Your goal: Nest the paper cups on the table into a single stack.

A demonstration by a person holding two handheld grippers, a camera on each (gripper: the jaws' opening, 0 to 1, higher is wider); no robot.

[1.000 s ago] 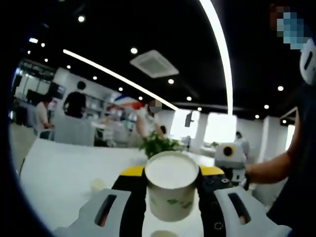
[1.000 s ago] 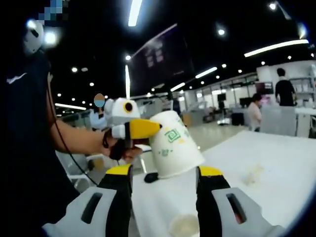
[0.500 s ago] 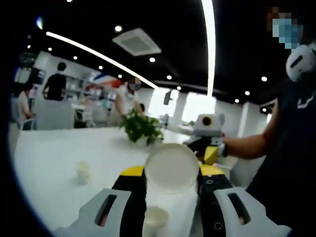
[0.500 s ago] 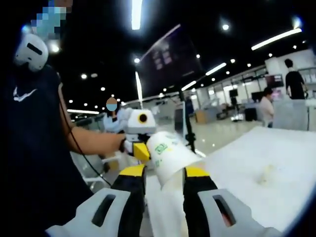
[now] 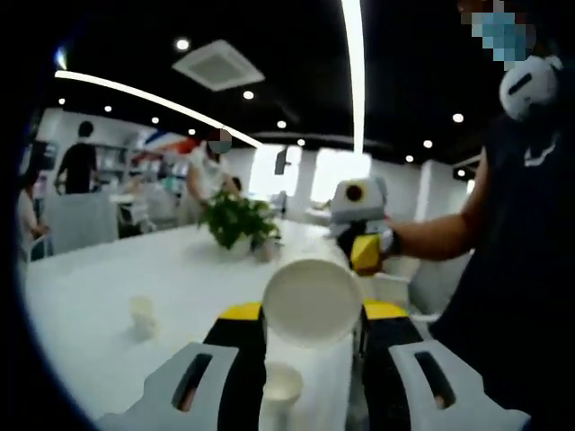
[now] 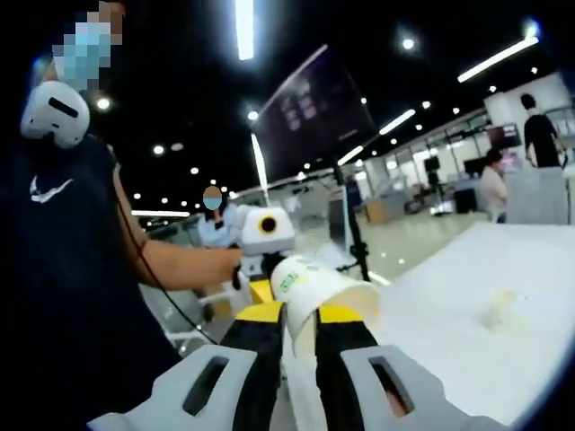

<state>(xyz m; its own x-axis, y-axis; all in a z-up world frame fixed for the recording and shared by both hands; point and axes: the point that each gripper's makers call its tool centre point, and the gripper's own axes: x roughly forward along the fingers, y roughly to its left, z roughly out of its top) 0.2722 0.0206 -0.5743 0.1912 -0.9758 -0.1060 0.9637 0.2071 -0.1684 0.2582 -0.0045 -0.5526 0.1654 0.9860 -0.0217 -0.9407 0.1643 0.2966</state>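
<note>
A big bright room with a dark ceiling and long strip lights sits behind a wide white tabletop point(image 5: 108, 287).

The left gripper point(image 5: 311, 337) holds a white paper cup with green print point(image 5: 312, 303) up in the air between its yellow-tipped black fingers point(image 5: 241, 314). The cup's open mouth faces the camera. In the right gripper view, the right gripper point(image 6: 296, 337) pinches another white paper cup with a green mark point(image 6: 319, 292). Its fingers are close together on the cup wall, and the cup leans over with its open mouth toward the right. The two cups are near each other but still apart.

Two more small white cups sit on the tabletop. One point(image 5: 280, 384) is just below the held cup, and one point(image 5: 141, 314) is off to the left. A green plant in a pot point(image 5: 235, 224) stands farther back.

The step now looks like sliding one held cup into the other. To do it well, line up the bottom of one cup with the open mouth of the other. Keep both straight, push slowly, and do not squeeze too hard, because paper cups bend.

The bottom of the left cup is hidden. The far cup on the tabletop in the right gripper view point(image 6: 499, 308) is blurry. People far back are too small to make out.
</note>
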